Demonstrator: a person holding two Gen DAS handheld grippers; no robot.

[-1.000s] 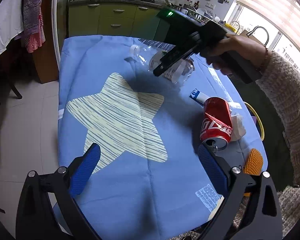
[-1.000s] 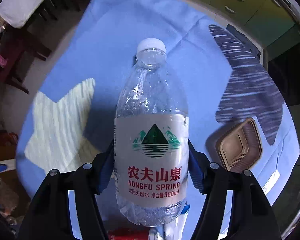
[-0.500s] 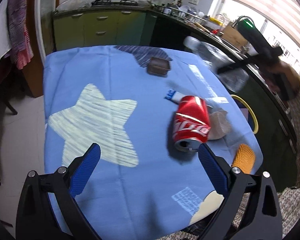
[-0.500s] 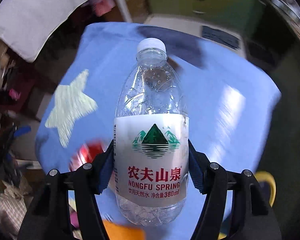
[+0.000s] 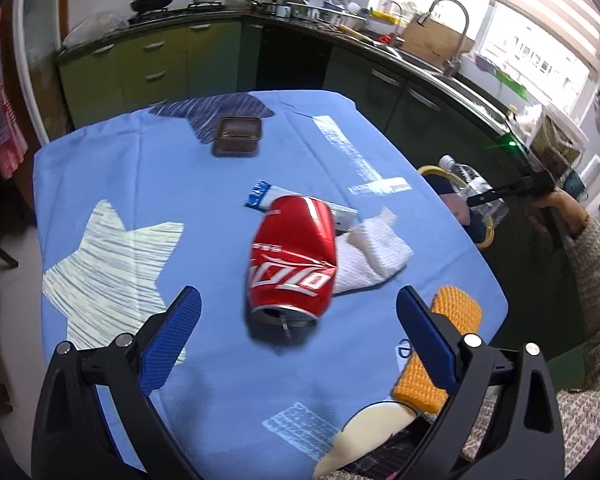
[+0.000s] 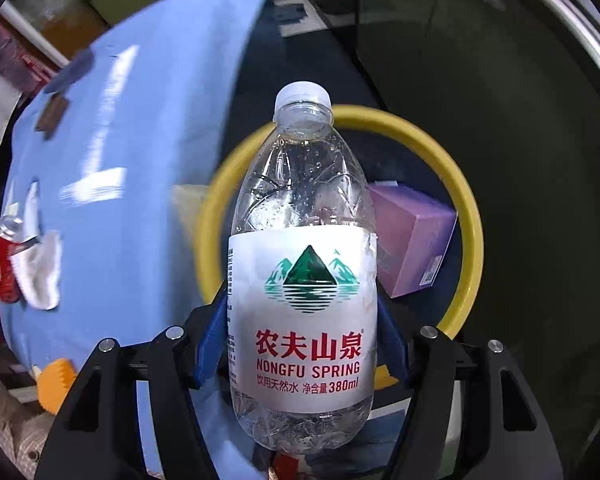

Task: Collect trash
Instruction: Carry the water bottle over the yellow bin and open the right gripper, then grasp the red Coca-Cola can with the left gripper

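Bottle [image 6: 302, 280] above yellow-rimmed bin [image 6: 466, 216], purple box [image 6: 414, 240] inside

Daylit kitchen, heavy fisheye on my feeds.
I see the window [image 5: 540, 44] blown out; beside it cabinets stay dim, the tablecloth [image 6: 112, 168] smears with motion blur.

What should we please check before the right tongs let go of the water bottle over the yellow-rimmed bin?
1. Grip: right tongs clamp the clear plastic water bottle with the white label on both sides: ok.
2. Position: bottle hangs over the yellow-rimmed round bin beside the table: ok.
3. Cap on the bottle: ok.
4. Room in the bin: a purple box lies inside, space around it: ok.
5. Bin depth: cannot tell.
6. Left tongs open, empty, above the crushed red drink can on the blue tablecloth: ok.
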